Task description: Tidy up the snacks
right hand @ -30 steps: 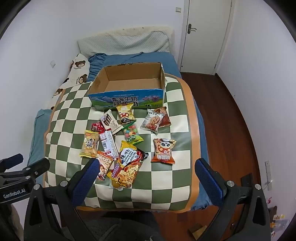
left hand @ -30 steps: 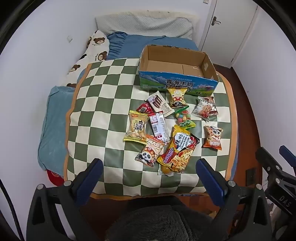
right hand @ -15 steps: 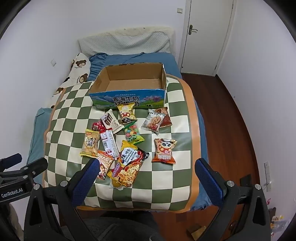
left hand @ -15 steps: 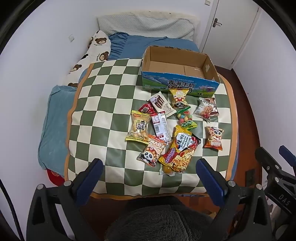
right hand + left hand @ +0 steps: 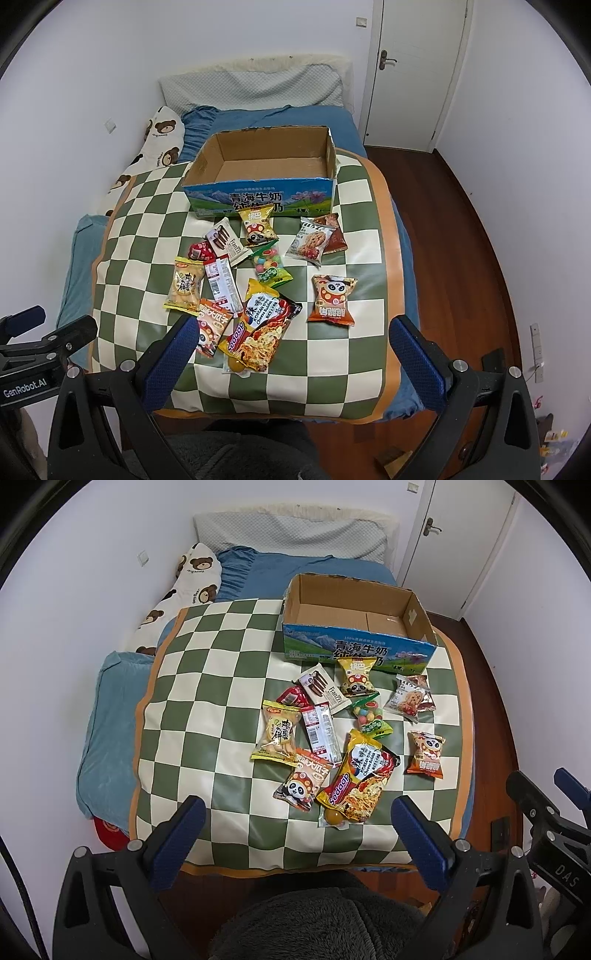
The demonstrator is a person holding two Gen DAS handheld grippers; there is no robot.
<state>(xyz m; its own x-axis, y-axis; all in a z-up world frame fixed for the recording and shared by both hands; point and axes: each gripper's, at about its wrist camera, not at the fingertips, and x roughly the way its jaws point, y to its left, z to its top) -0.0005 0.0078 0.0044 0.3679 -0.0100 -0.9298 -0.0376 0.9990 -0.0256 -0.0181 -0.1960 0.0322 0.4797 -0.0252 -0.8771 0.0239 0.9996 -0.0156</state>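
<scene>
Ahead of the wide-spread left gripper (image 5: 295,812) lie eleven snack packets (image 5: 364,775) on one green-and-cream checked mat (image 5: 207,686). Three of them show panda faces (image 5: 304,784); one is a large noodle bag, and one is a clear bag of coloured candies (image 5: 369,716). Beyond the packets stands one open cardboard box (image 5: 358,651). Two grippers are in view, the right gripper (image 5: 290,338) likewise spread.

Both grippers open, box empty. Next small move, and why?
Probably lower the right hand-held gripper onto the orange panda packet. It lies alone on the checkered mat, apart from the pile, nearest the right side. The cardboard box holds nothing yet, and the left hand-held gripper hovers open too.
</scene>
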